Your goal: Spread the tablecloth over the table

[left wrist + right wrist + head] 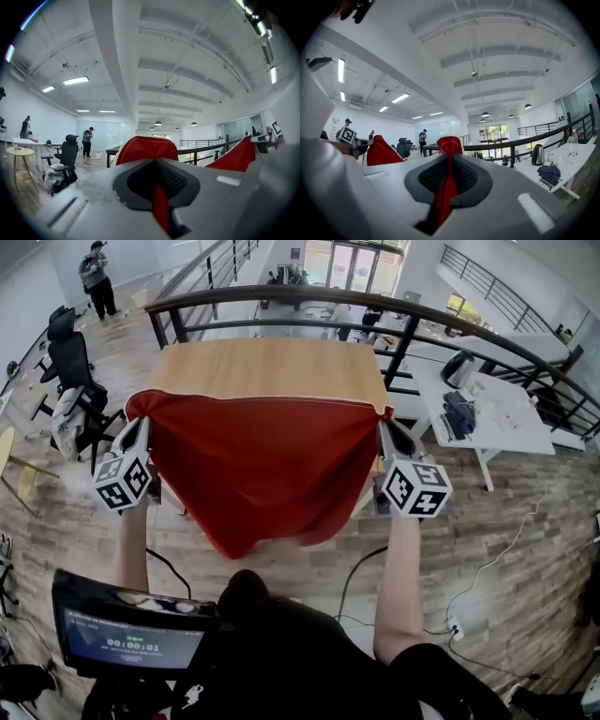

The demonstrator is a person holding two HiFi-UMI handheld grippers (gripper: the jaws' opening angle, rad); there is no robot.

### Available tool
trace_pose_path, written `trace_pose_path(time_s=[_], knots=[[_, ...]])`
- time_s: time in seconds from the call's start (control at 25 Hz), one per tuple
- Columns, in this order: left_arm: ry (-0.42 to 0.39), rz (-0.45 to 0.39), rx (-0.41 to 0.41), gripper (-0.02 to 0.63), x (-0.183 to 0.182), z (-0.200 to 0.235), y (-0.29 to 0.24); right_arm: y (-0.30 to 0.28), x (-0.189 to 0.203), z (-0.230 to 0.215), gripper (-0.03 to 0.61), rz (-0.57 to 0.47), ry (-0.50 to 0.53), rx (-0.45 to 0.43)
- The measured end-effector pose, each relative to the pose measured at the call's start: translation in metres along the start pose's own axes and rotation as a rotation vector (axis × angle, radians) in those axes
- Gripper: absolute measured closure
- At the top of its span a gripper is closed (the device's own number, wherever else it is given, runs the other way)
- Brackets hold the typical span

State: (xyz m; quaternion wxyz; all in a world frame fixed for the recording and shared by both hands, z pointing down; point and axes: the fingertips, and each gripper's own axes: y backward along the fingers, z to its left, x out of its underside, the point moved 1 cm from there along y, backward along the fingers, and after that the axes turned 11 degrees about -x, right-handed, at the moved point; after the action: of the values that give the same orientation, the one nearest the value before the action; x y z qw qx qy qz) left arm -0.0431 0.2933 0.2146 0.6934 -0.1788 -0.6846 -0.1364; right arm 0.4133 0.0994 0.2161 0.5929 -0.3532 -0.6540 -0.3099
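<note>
Wooden table (272, 362) ahead — red tablecloth (262, 474) sags between left gripper (139, 427) and right gripper (386, 427), each clamping a corner.

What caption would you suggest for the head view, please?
Left gripper and right gripper each clamp a corner of the red fabric tablecloth hanging before the light wooden table.

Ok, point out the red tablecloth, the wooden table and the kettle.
red tablecloth (258, 465), head view, middle of the hanging cloth
wooden table (267, 367), head view, bare top
kettle (537, 154), right gripper view, its body
</note>
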Motion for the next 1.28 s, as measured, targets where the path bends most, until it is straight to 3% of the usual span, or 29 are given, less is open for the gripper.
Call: trace_pose_path(time_s=[0.48, 0.68, 0.88, 1.04, 1.28], knots=[[-0.014, -0.078, -0.022, 0.6, -0.038, 0.009, -0.017, -0.017, -0.034, -0.002, 0.56, -0.058, 0.038, -0.035], [-0.002, -0.096, 0.007, 0.6, -0.042, 0.016, -0.111, -0.094, -0.039, -0.037, 0.56, -0.074, 0.054, -0.016], [0.03, -0.12, 0.028, 0.6, -0.073, 0.053, -0.205, -0.166, -0.065, -0.073, 0.56, -0.133, 0.045, 0.072], [0.001, -0.114, 0.033, 0.6, -0.086, 0.069, -0.261, -0.209, -0.075, -0.107, 0.56, -0.124, 0.052, 0.136], [-0.03, -0.028, 0.065, 0.6, -0.06, 0.105, -0.383, -0.312, -0.067, -0.142, 0.56, -0.057, 0.074, 0.244]])
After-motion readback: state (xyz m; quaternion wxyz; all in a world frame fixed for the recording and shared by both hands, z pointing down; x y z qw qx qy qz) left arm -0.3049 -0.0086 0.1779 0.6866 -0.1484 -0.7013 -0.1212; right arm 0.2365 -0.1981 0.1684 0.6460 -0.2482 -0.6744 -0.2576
